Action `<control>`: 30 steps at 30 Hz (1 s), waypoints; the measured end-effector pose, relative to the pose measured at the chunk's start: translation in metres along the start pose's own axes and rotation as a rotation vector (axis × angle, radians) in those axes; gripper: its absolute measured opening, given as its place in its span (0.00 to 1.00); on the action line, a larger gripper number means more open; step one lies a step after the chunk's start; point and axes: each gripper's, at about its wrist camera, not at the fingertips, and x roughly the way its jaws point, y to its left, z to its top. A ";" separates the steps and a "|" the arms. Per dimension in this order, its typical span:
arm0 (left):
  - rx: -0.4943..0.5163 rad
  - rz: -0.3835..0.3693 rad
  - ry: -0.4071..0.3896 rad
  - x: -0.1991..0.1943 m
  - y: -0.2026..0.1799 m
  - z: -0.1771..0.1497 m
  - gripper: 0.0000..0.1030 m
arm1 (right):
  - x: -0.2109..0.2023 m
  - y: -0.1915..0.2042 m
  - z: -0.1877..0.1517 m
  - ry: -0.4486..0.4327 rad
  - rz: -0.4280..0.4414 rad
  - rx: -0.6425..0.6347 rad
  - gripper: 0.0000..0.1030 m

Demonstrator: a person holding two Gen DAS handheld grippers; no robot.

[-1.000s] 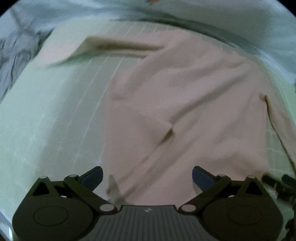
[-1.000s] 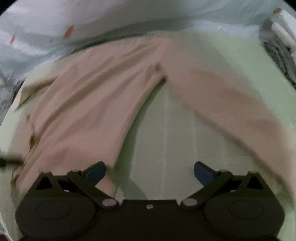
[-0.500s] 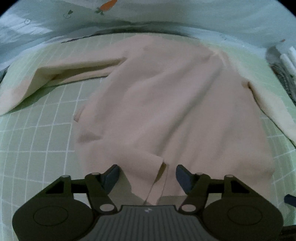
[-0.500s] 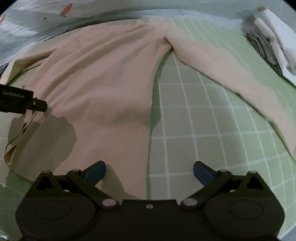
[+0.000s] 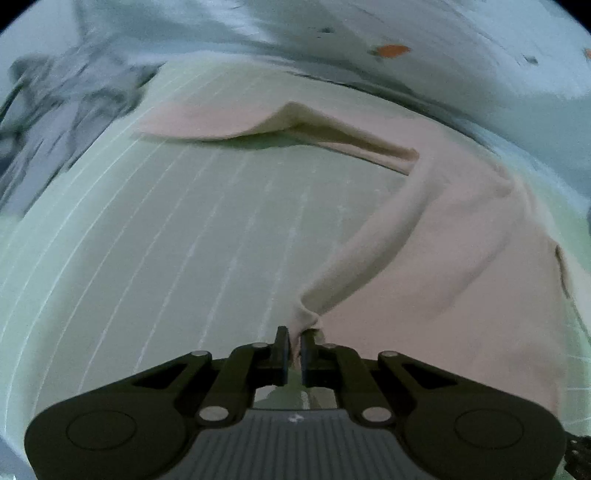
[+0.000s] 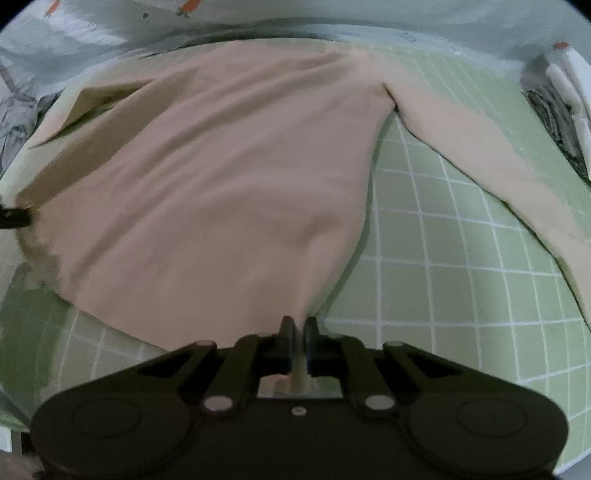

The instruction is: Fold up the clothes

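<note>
A pale pink long-sleeved shirt (image 6: 221, 177) lies spread on a green grid mat (image 6: 461, 280). My right gripper (image 6: 299, 332) is shut on the shirt's bottom hem near its right corner, the cloth rising in a ridge to the jaws. My left gripper (image 5: 293, 338) is shut on the hem's left corner, and the shirt (image 5: 443, 266) stretches from it in a twisted fold up and to the right. One sleeve (image 5: 258, 122) lies off to the far left, the other sleeve (image 6: 498, 177) runs down the right. The left view is motion-blurred.
The mat (image 5: 184, 240) rests on a light blue sheet with carrot prints (image 6: 258, 18). Folded grey and white clothes (image 6: 561, 110) are stacked at the right edge. A grey patterned cloth (image 5: 55, 118) lies at the far left. The other gripper's tip (image 6: 13, 218) shows at the left edge.
Both grippers were open above the hem; now each has shut on the shirt's bottom edge. The left gripper has swung left, pulling its corner of the hem into a taut fold.
</note>
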 end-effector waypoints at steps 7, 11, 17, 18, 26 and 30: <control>-0.057 0.026 0.082 -0.031 0.002 -0.062 0.07 | -0.013 -0.010 -0.020 0.035 0.009 -0.059 0.06; -0.060 0.063 0.111 -0.040 -0.009 -0.086 0.13 | -0.019 -0.029 -0.024 0.051 0.068 0.009 0.11; -0.022 0.091 0.015 -0.064 -0.040 -0.067 0.60 | -0.035 -0.053 -0.012 -0.066 0.099 0.052 0.71; -0.009 0.090 -0.001 -0.067 -0.048 -0.064 0.67 | -0.038 -0.059 -0.010 -0.096 0.101 0.061 0.84; 0.039 0.062 -0.032 -0.072 -0.120 -0.062 0.71 | -0.036 -0.150 0.001 -0.246 -0.104 0.260 1.00; 0.125 0.082 -0.025 -0.074 -0.154 -0.073 0.74 | -0.029 -0.207 0.000 -0.282 -0.262 0.372 1.00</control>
